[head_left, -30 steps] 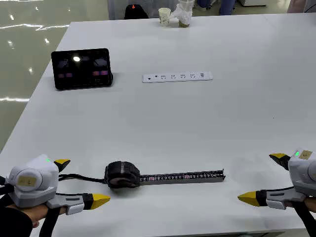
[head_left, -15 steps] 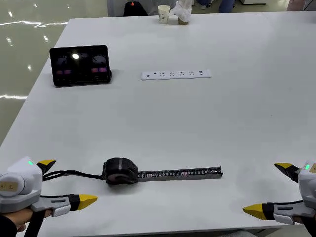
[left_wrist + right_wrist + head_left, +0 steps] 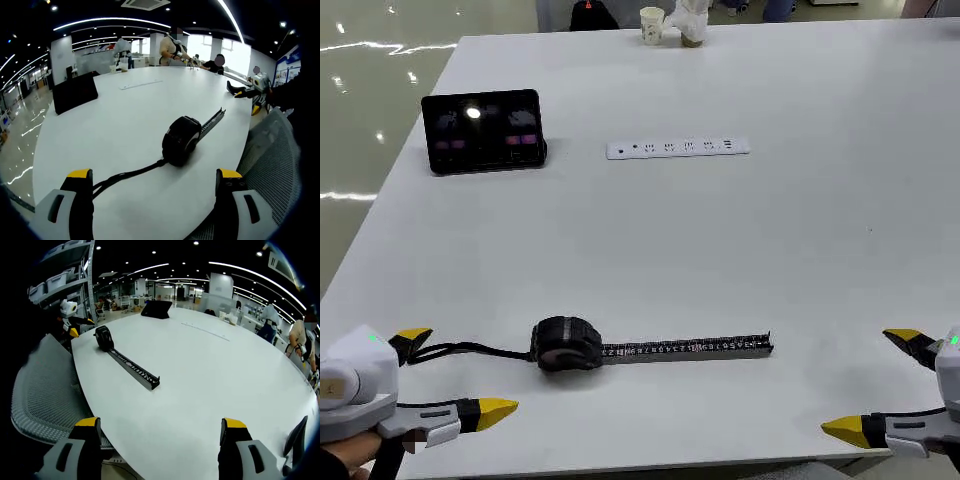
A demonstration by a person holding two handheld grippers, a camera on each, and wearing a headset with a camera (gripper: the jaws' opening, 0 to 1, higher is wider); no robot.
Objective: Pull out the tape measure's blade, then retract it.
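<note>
A black tape measure [image 3: 566,346] lies on the white table [image 3: 700,230] near its front edge, its blade [image 3: 686,348] drawn out to the right and lying flat. A black wrist cord [image 3: 470,350] trails left from the case. My left gripper [image 3: 455,372] is at the front left corner, open and holding nothing, its far tip close to the cord's end. In the left gripper view the tape measure [image 3: 182,140] sits ahead between the yellow-tipped jaws. My right gripper [image 3: 878,385] hovers open at the front right corner, well right of the blade's end [image 3: 152,383].
A dark tablet [image 3: 482,132] stands propped at the back left. A white power strip [image 3: 677,149] lies past the table's middle. Paper cups [image 3: 654,25] sit at the far edge. A grey mesh chair [image 3: 42,395] is in front of the table.
Both grippers have drawn back from the tape measure toward the table's front corners. The tape measure and its extended blade stay where they were; the camera shifted slightly.
</note>
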